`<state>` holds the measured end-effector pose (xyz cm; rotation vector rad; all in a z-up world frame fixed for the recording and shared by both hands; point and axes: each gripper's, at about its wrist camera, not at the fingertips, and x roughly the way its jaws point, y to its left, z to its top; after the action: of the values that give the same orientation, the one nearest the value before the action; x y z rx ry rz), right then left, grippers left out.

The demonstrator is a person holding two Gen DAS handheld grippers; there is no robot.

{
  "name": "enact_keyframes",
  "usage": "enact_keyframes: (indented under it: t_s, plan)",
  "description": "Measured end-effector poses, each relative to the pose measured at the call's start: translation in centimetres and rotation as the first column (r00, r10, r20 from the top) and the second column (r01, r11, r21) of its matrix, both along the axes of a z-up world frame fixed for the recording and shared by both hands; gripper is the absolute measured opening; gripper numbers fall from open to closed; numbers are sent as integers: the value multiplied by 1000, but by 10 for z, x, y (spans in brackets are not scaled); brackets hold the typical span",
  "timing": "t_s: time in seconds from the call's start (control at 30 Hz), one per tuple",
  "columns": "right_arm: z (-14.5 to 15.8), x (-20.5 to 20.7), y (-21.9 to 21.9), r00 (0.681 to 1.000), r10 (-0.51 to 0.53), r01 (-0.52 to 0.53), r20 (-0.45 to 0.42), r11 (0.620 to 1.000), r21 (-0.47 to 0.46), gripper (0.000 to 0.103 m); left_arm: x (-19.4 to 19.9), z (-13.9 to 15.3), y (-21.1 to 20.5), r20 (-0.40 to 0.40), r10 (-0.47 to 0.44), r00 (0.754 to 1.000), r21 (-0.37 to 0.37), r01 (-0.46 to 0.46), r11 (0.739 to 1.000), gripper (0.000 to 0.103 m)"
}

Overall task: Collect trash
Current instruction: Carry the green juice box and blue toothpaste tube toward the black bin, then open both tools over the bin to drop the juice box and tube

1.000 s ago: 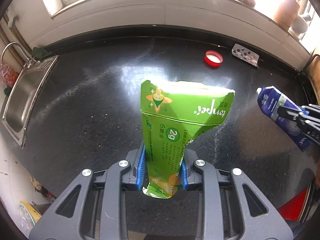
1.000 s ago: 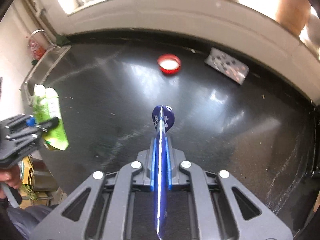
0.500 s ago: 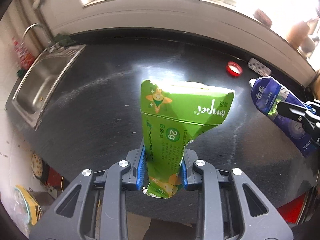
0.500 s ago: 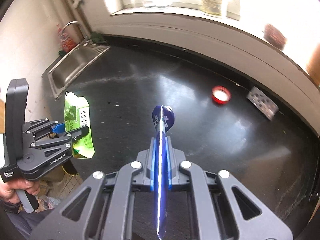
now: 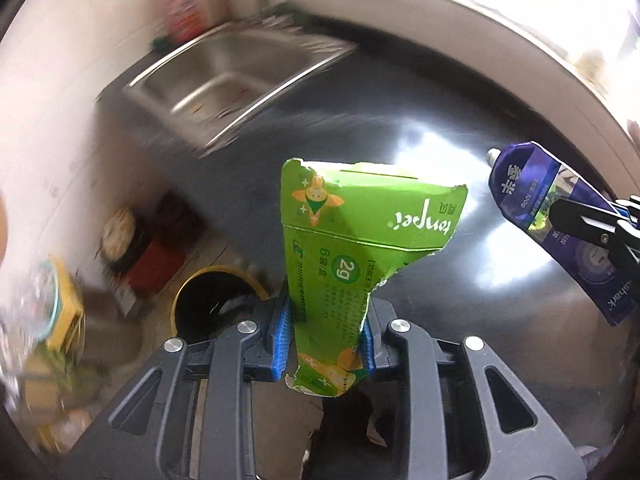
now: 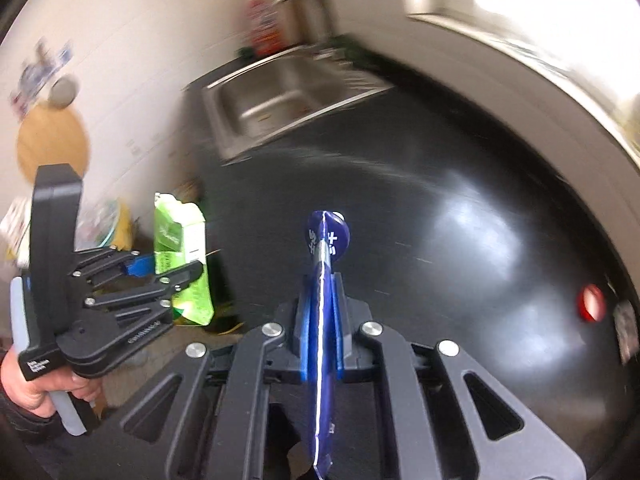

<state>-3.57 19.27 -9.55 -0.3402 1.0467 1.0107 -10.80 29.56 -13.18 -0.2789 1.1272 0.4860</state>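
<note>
While past counter edge (image 5: 240, 184): bin (image 5: 216, 304) below.

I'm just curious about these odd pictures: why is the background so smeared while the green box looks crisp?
Left wrist view: the sink is streaked by motion blur, while the green box rides with the left gripper and stays sharp; window glare whitens the countertop. Right wrist view: same smear; the blue tube is crisp.

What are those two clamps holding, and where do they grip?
The left gripper pinches a torn green carton near its lower end. The right gripper is shut on a flattened blue tube, partway along its body.
</note>
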Motion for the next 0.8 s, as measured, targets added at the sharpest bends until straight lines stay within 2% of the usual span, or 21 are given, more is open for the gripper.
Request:
enact_keyframes:
  t_s: [0.2, 0.43, 0.53, 0.67, 0.8]
  plan:
    - [-37, -42, 96, 977, 191, -195, -93, 980, -39, 10, -61, -47, 60, -68, 186, 980, -59, -190, 980, 27]
    - [-93, -87, 195, 920, 325, -351, -218, 932, -93, 10, -131, -117, 115, -109, 348, 931, -131, -361, 923, 27]
    - [-120, -102, 239, 900, 360, -400, -247, 906, -136, 10, -143, -142, 135, -108, 402, 909, -162, -415, 895, 27]
    - [-143, -108, 277, 884, 392, -441, -254, 880, -177, 10, -149, -165, 160, -115, 440, 891, -191, -455, 870, 27]
    - [-155, -108, 306, 878, 406, -457, -255, 868, -192, 10, -148, -182, 177, -121, 439, 890, -188, -455, 871, 30]
